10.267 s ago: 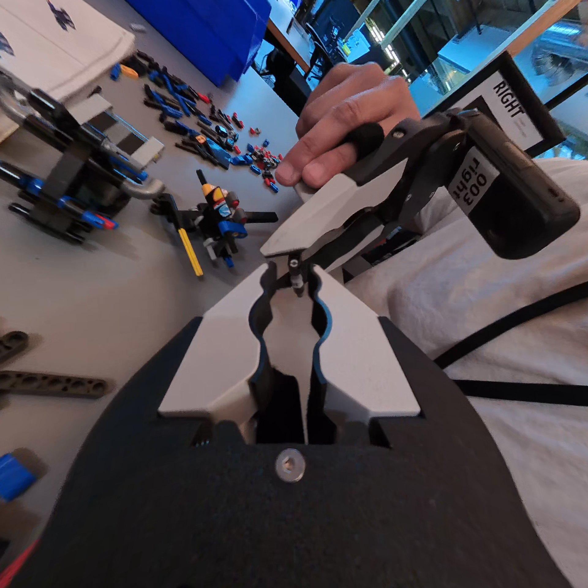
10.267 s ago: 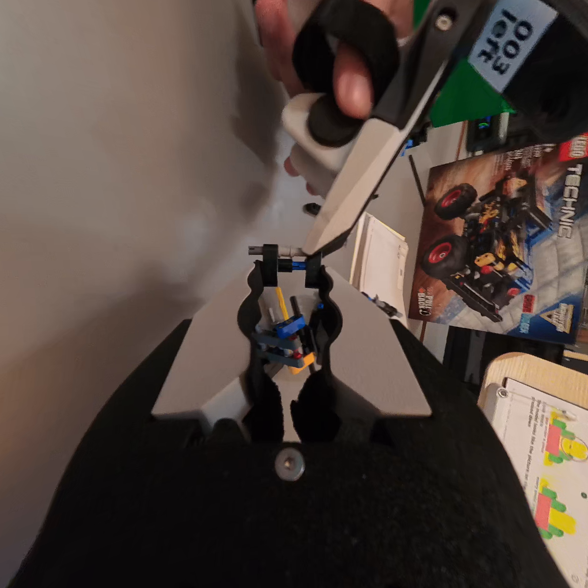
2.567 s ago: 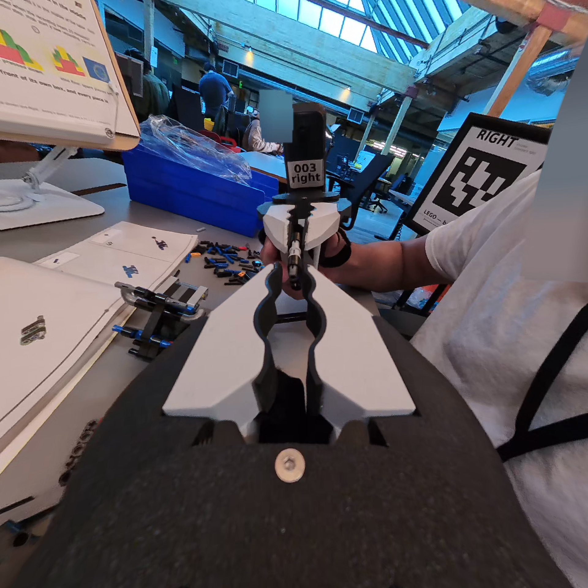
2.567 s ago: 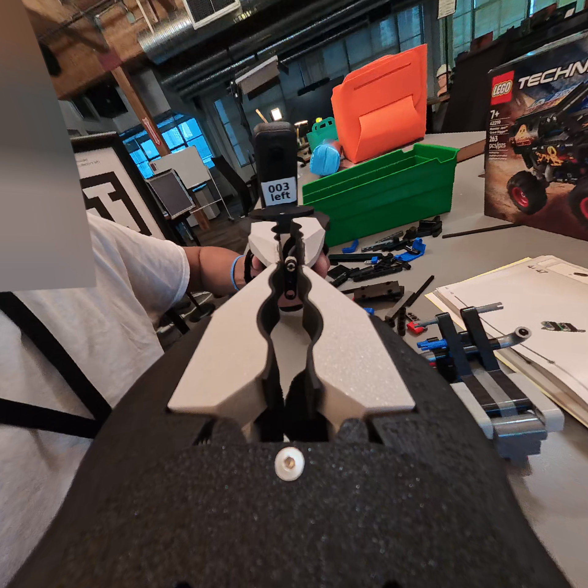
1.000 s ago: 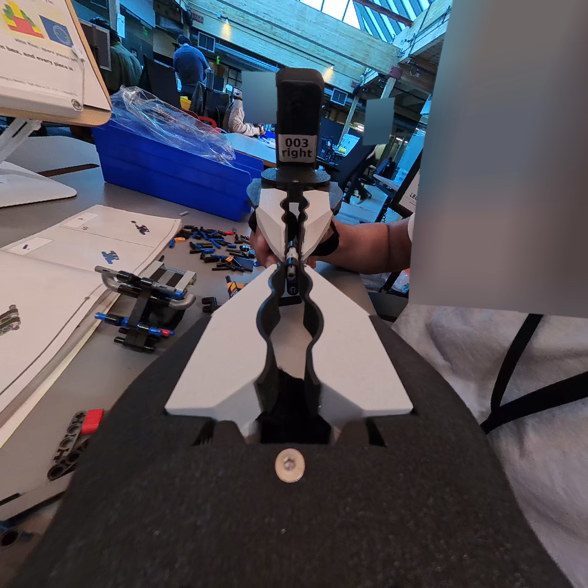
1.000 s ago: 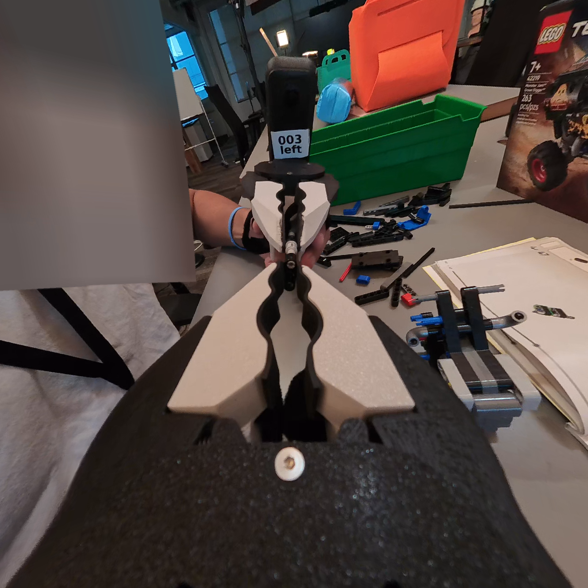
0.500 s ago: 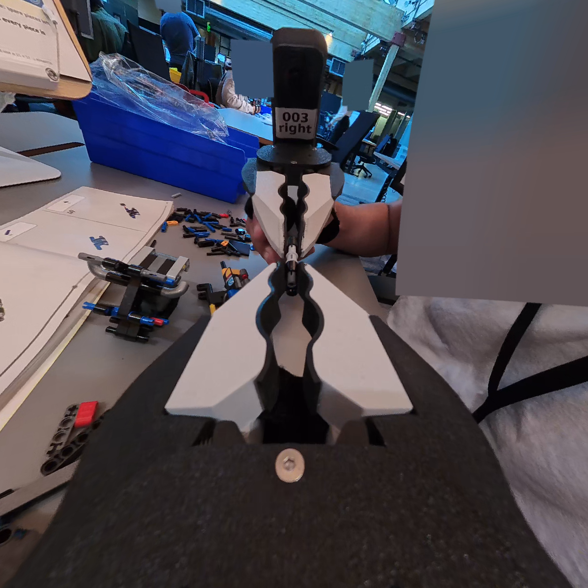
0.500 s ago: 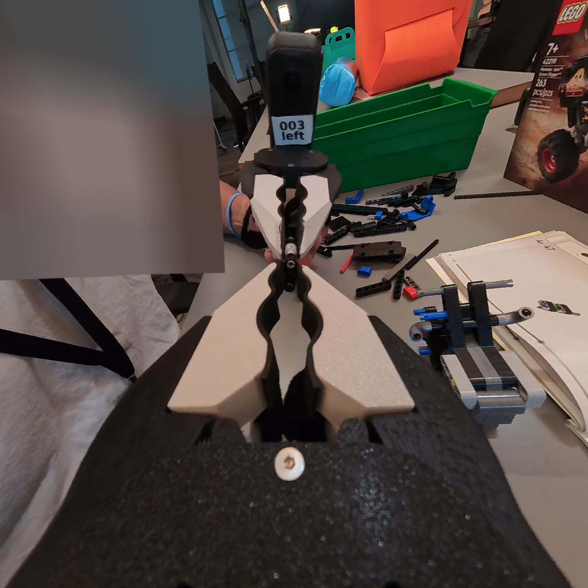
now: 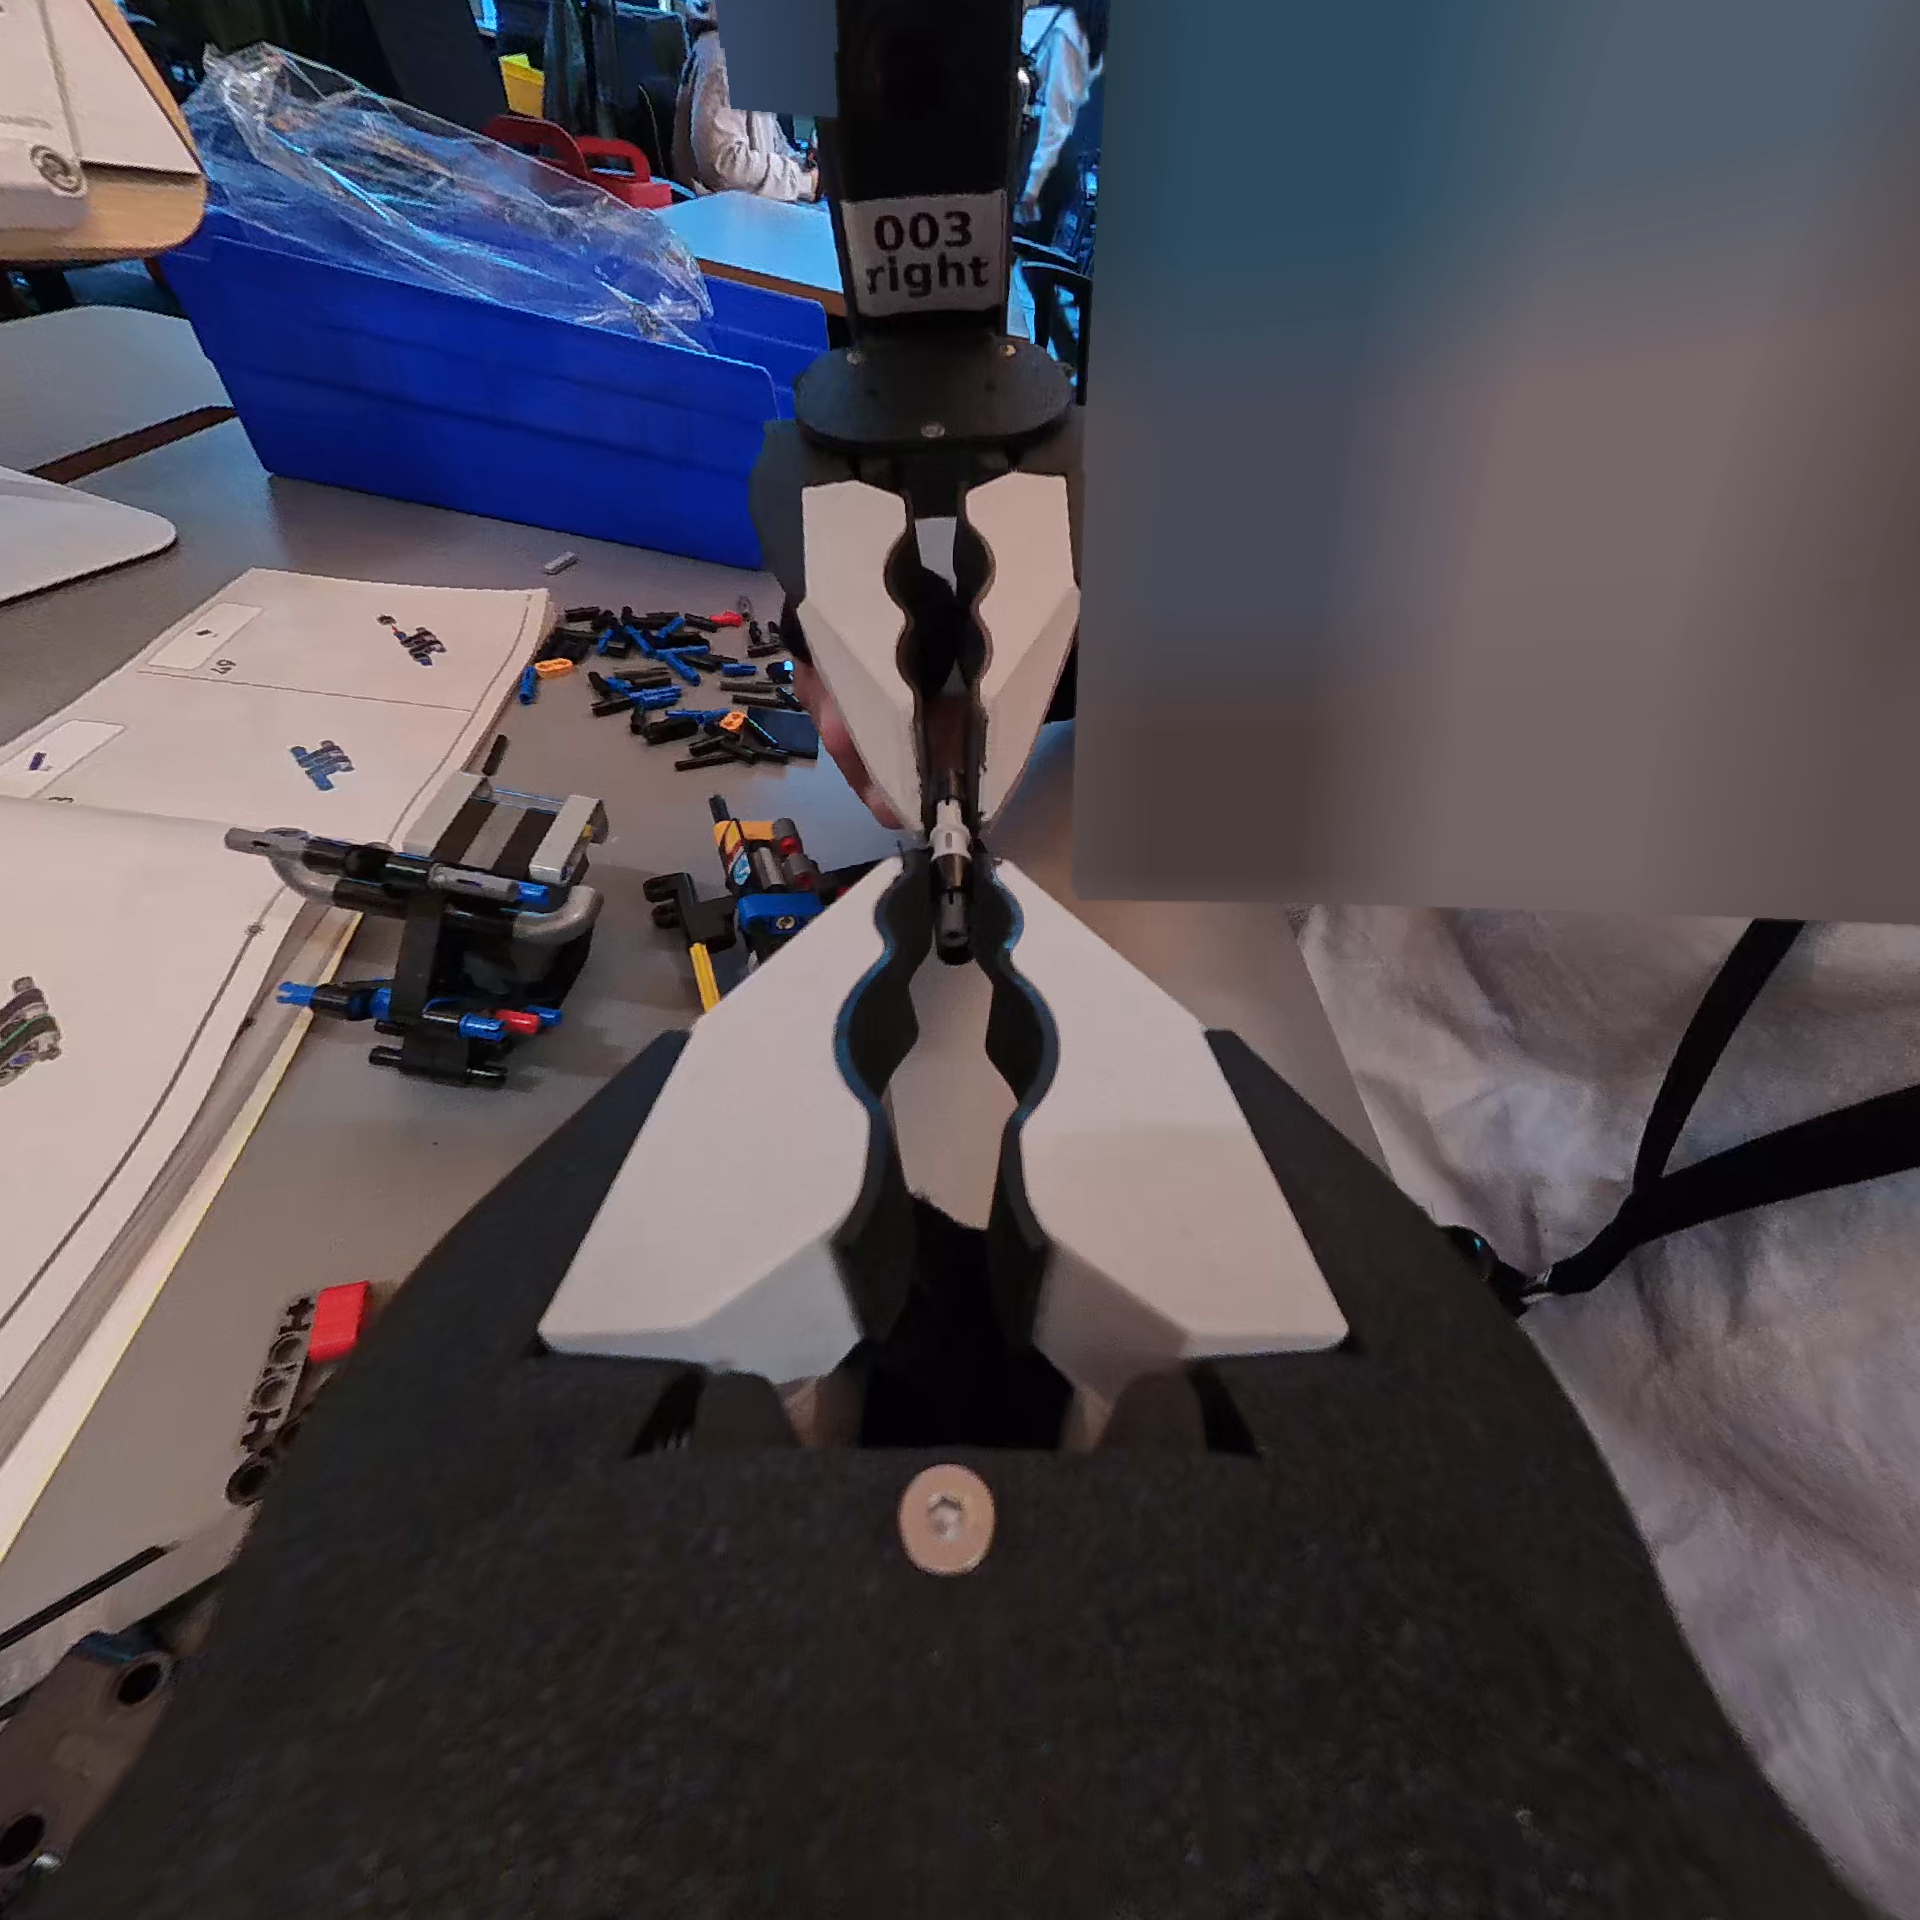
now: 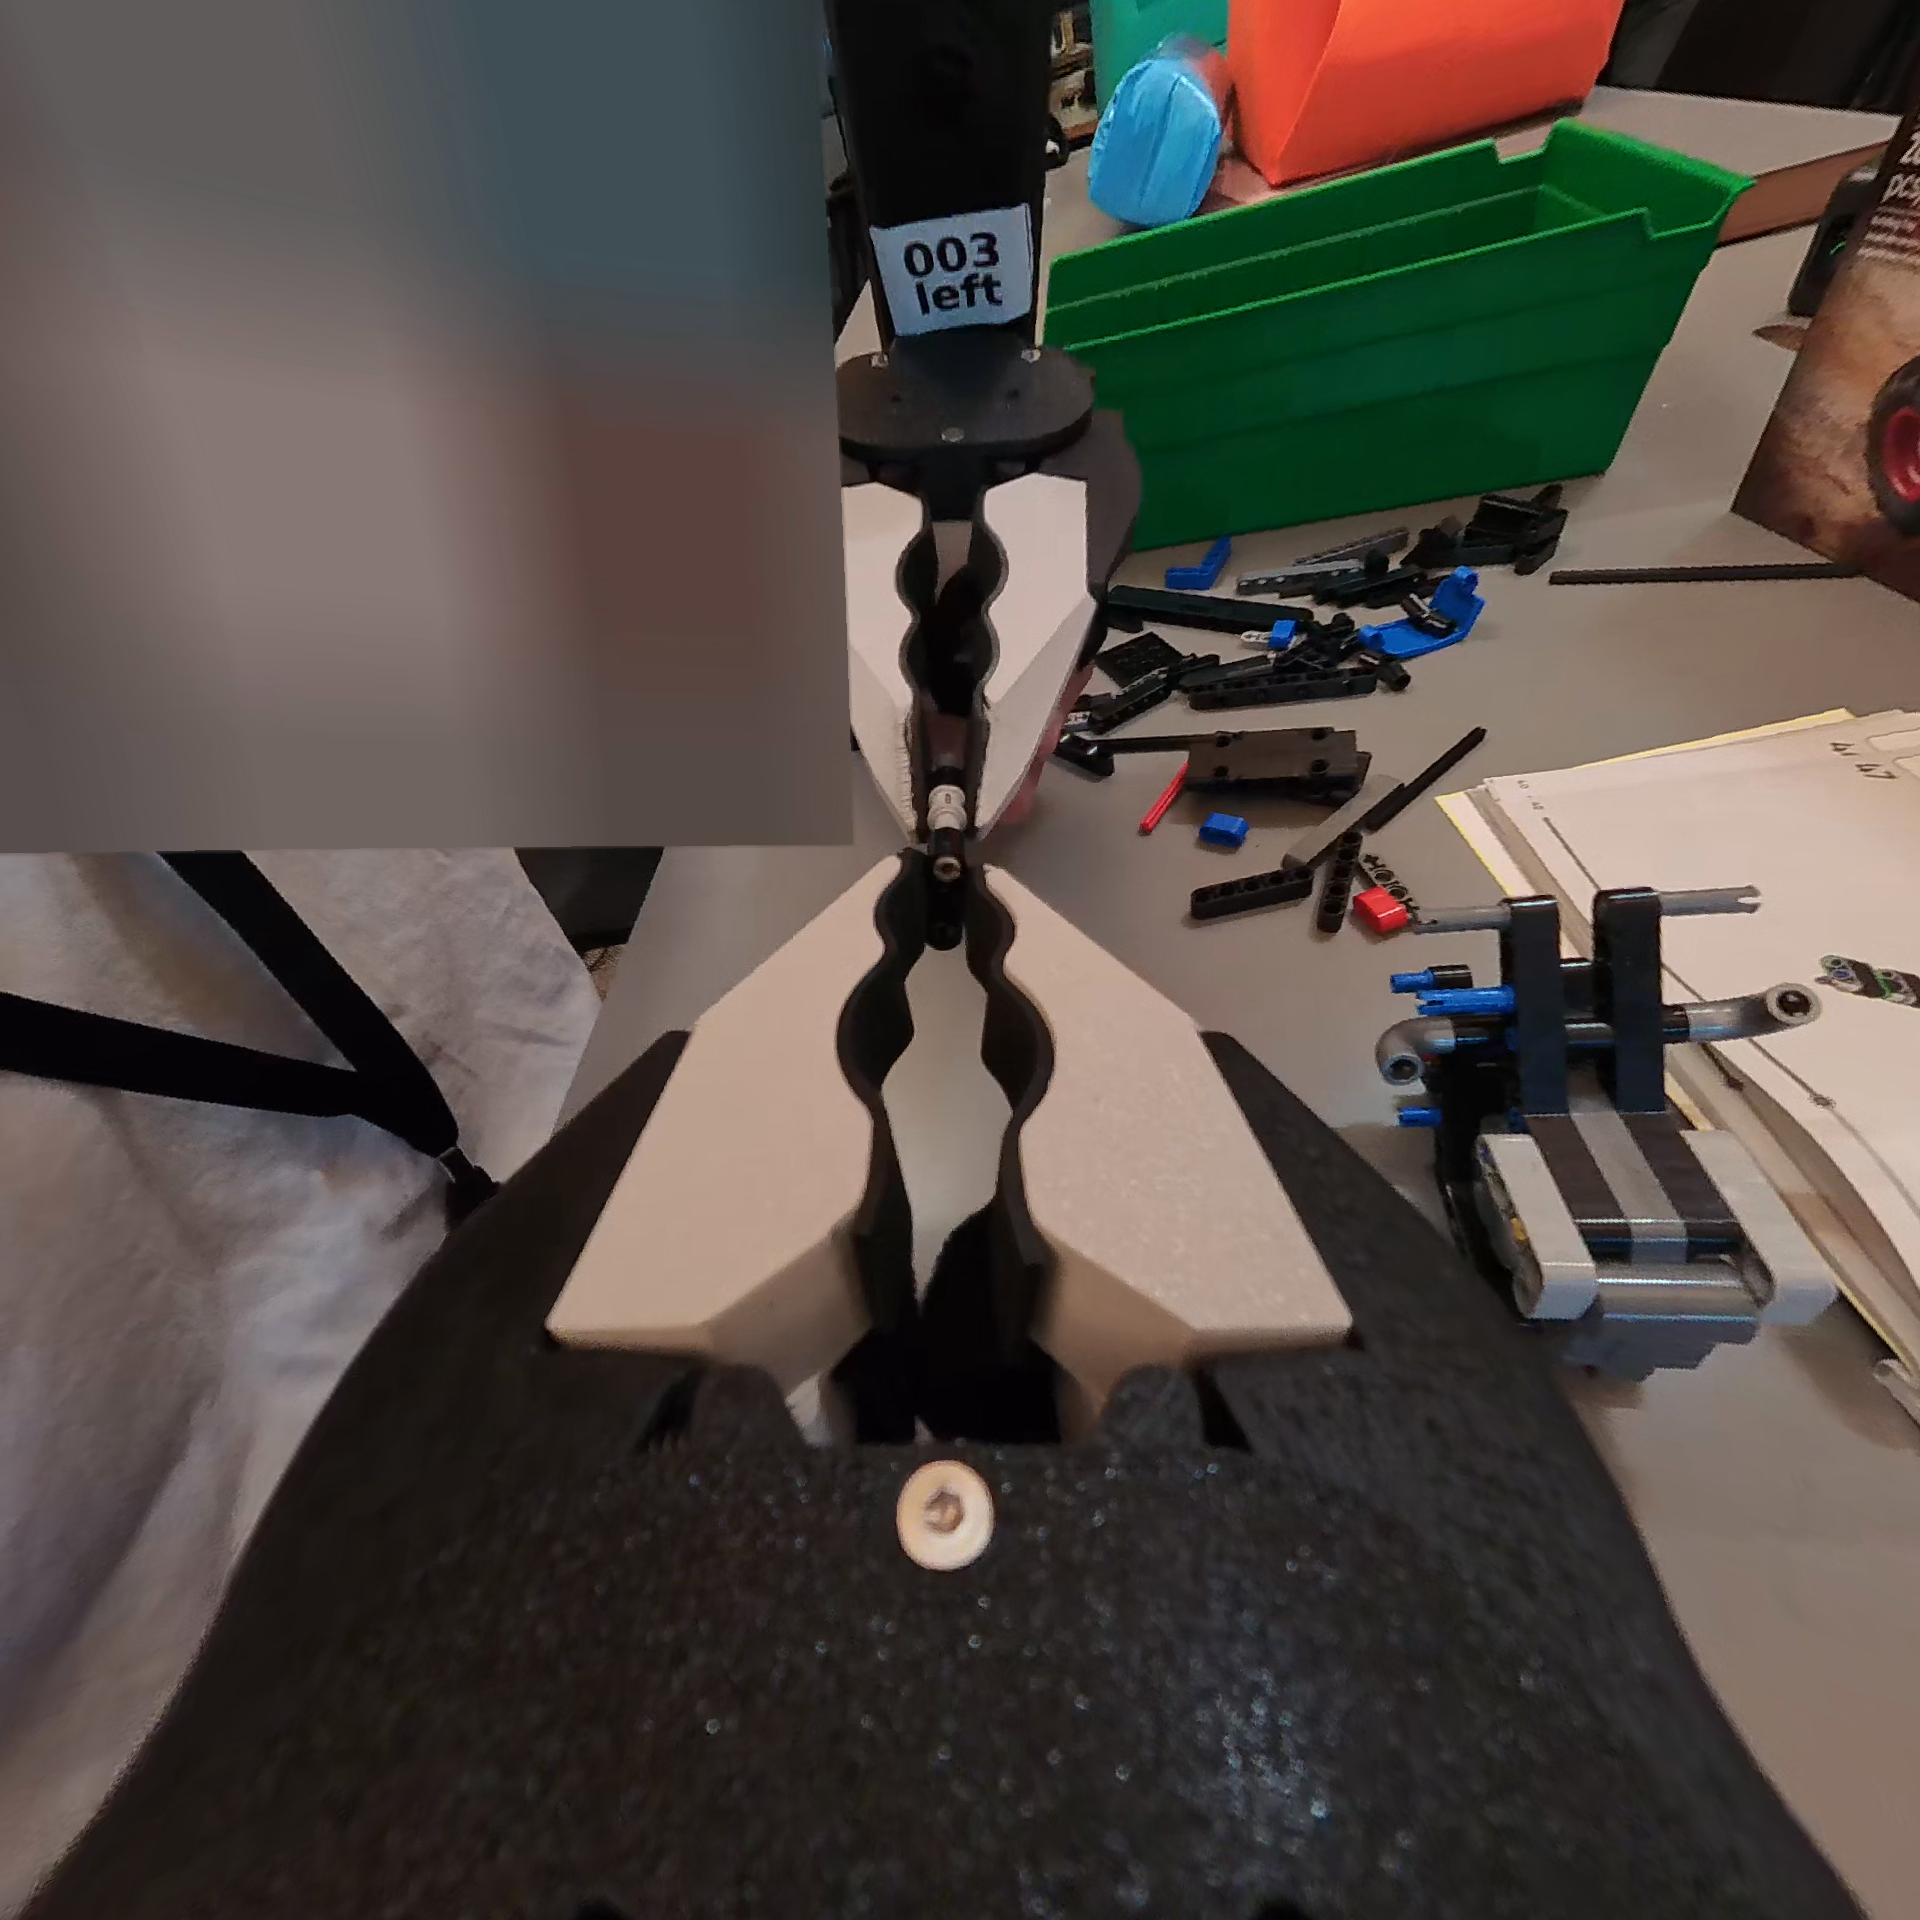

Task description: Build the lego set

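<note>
My left gripper [image 9: 948, 896] and my right gripper [image 10: 940, 891] meet tip to tip above the table's near edge. A small black and light-grey pin assembly [image 9: 948, 847] spans the two tips, and both grippers are shut on it, one at each end. In the left wrist view the right gripper [image 9: 945, 805] faces me. In the right wrist view the left gripper [image 10: 943, 808] faces me, and the pin assembly [image 10: 943, 831] shows between the tips. A partial build of black, grey and blue parts [image 9: 436, 935] stands on the table and also shows in the right wrist view [image 10: 1590, 1101].
A small yellow, orange and blue subassembly [image 9: 764, 883] lies near the tips. The open instruction booklet [image 9: 260, 707] [image 10: 1714, 883], loose part piles [image 9: 675, 675] [image 10: 1299, 644], a blue bin [image 9: 468, 395], a green bin [image 10: 1351, 343] and the set's box [image 10: 1860, 416] ring the work area. The grippers are tip to tip, or close to it.
Both grippers have stayed tip to tip on the pin assembly and drawn a little closer together. Both views now tilt further down toward the table.
</note>
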`<state>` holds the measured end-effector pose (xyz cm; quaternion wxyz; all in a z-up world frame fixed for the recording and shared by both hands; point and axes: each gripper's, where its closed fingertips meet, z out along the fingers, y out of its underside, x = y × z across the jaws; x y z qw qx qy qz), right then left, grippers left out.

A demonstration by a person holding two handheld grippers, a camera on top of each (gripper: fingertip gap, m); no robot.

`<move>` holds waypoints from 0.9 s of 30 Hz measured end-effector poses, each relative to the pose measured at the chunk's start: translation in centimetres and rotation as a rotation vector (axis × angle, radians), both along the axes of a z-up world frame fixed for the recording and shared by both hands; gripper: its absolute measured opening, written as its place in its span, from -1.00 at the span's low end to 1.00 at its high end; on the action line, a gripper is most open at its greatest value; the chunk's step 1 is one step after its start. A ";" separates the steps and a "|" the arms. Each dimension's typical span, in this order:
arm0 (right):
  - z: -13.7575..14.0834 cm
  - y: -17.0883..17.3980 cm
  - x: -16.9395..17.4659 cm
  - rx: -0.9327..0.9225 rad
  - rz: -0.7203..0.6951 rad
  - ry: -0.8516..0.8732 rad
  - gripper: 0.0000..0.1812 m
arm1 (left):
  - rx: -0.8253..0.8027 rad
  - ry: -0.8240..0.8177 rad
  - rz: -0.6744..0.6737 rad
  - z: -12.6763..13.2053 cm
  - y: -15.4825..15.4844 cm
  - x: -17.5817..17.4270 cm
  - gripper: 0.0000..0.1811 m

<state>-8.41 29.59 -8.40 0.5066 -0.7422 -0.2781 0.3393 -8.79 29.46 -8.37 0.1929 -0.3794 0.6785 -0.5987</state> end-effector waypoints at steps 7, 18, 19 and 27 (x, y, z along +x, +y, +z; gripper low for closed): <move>-3.3 -0.4 -2.9 -0.022 0.061 -0.120 -0.93 | 0.060 0.005 -0.057 -0.6 -2.5 -0.3 -0.93; 0.2 0.5 1.6 -0.020 -0.032 0.012 -0.93 | 0.042 -0.019 0.019 -0.2 0.5 0.2 -1.00; 0.4 0.7 2.0 -0.009 -0.046 0.023 -0.93 | 0.027 -0.026 0.015 -0.1 0.2 0.3 -1.00; -0.2 0.8 1.9 -0.009 -0.055 -0.012 -0.93 | 0.011 -0.077 0.099 1.0 2.4 0.8 -0.84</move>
